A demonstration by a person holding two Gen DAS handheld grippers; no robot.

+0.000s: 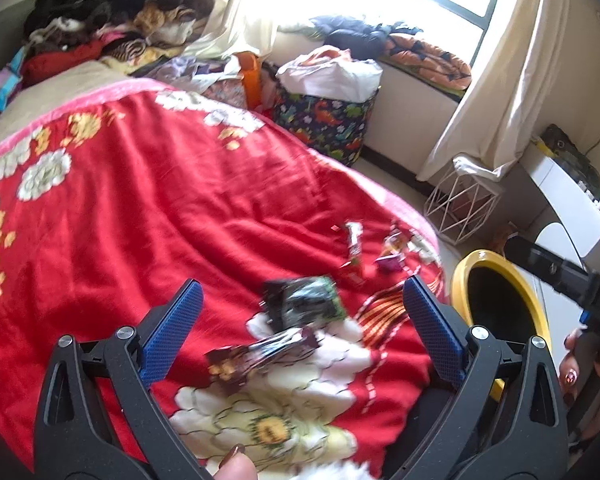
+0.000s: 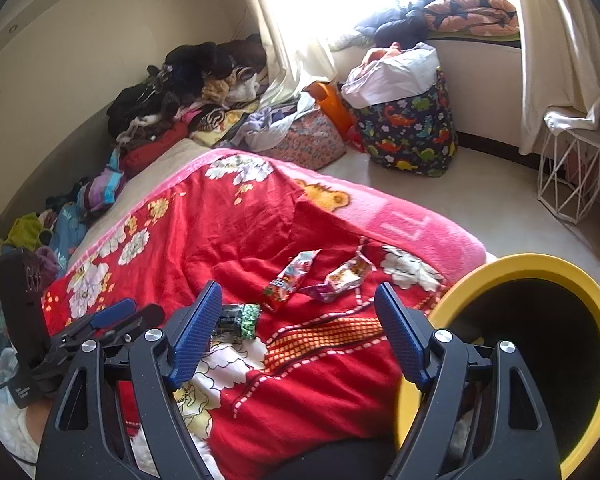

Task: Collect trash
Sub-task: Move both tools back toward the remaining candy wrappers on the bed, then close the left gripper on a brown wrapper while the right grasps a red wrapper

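Fig. — Trash pickup on bed, both wrist views.

L gripper [image 1: 302, 314]: jaws wide, holding nothing, hovering over the red blanket [image 1: 140, 220] near the bed's foot corner. R gripper [image 2: 298, 330]: jaws also wide, nothing between them, beside the yellow-rimmed bin [image 2: 540, 266], which sits just off that corner, rim tipped toward the bed.

Trash, all on the blanket toward the corner nearest the bin:
- dark wrapper w/ green edge [image 1: 304, 300], directly ahead of L gripper, between the lines of its fingers;
- brown wrapper [image 1: 260, 354], nearer still, long axis running roughly across the jaw gap, low-left to upper-right;
- long red wrapper [image 1: 354, 248] and purple packet [image 1: 390, 260], farther out, toward the bed's edge.

Key relation: the two dark wrappers lie straight ahead of L gripper, so L looks the nearer for them; likely a short advance and descent, then a carry rightward to the bin. The red wrapper [image 2: 290, 278] and purple packet [image 2: 346, 278] lie ahead of R gripper, w/ the bin close on its right.

Limits: the dark wrappers are motion-blurred in L view; labels unreadable. In R view the green-edged one [image 2: 240, 320] is partly behind the left finger; brown one not visible there. Bin interior is black, contents indiscernible. A small red scrap [image 1: 334, 227] is too small to identify.
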